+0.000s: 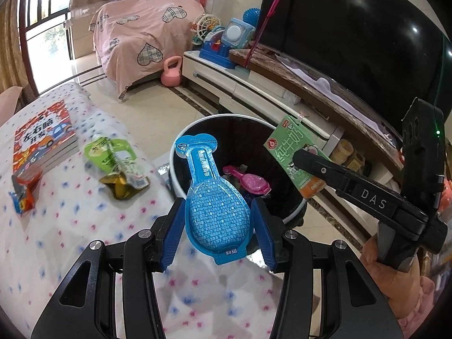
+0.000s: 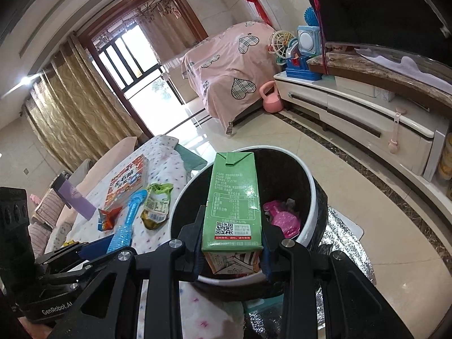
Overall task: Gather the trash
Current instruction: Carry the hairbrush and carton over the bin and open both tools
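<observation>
My left gripper (image 1: 217, 220) is shut on a blue bottle-shaped plastic pack (image 1: 210, 195), held over the table edge and pointing at the trash bin (image 1: 180, 183). My right gripper (image 2: 233, 243) is shut on a green milk carton (image 2: 233, 197), held above the bin (image 2: 309, 214); the carton also shows in the left wrist view (image 1: 293, 152). A pink pack (image 1: 250, 180) lies inside the black-lined bin, also seen in the right wrist view (image 2: 282, 220). A green snack wrapper (image 1: 118, 163) and a red-blue wrapper (image 1: 22, 197) lie on the table.
A children's book (image 1: 42, 141) lies on the dotted tablecloth (image 1: 70, 240). A white TV cabinet (image 2: 367, 121) with a TV and toys runs along the right. A pink kettlebell (image 1: 171, 73) and a pink-covered piece of furniture (image 1: 141, 34) stand behind. A purple box (image 2: 79, 195) is at the table's far side.
</observation>
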`<state>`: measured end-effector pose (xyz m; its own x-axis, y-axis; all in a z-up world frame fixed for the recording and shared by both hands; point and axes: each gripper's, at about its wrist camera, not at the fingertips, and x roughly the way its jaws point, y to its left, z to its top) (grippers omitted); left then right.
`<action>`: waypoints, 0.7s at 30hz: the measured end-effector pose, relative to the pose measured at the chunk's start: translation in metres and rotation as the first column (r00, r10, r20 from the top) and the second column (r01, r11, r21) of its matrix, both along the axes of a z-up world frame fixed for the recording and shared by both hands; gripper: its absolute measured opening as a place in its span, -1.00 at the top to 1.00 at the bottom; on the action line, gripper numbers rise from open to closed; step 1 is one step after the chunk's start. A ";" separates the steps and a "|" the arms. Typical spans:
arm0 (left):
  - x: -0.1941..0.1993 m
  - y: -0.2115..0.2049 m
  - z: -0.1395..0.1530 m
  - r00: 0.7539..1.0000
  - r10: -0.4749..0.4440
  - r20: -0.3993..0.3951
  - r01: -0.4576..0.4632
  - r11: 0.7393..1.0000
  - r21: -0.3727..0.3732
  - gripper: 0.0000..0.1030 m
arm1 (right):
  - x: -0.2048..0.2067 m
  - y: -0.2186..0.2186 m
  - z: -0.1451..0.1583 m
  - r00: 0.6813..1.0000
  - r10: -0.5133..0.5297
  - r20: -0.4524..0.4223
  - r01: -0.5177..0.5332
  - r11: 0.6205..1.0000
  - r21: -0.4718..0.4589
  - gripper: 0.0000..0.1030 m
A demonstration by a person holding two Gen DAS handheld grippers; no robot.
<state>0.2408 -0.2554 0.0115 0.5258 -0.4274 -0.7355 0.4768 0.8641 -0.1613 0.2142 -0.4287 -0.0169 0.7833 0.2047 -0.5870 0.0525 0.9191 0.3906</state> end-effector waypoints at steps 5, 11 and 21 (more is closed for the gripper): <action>0.011 -0.011 -0.005 1.000 -0.012 -0.010 0.012 1.000 0.016 0.09 | 0.009 -0.004 -0.003 1.000 0.004 -0.015 -0.004 1.000 -0.013 0.39; 0.019 -0.019 -0.015 0.999 -0.018 -0.033 0.019 0.999 0.030 0.09 | 0.020 -0.011 -0.009 0.999 0.004 -0.036 -0.005 1.000 -0.014 0.39; 0.029 -0.027 -0.028 0.997 -0.022 -0.071 0.024 0.999 0.038 0.09 | 0.033 -0.014 -0.019 0.998 0.015 -0.069 -0.017 1.000 -0.018 0.39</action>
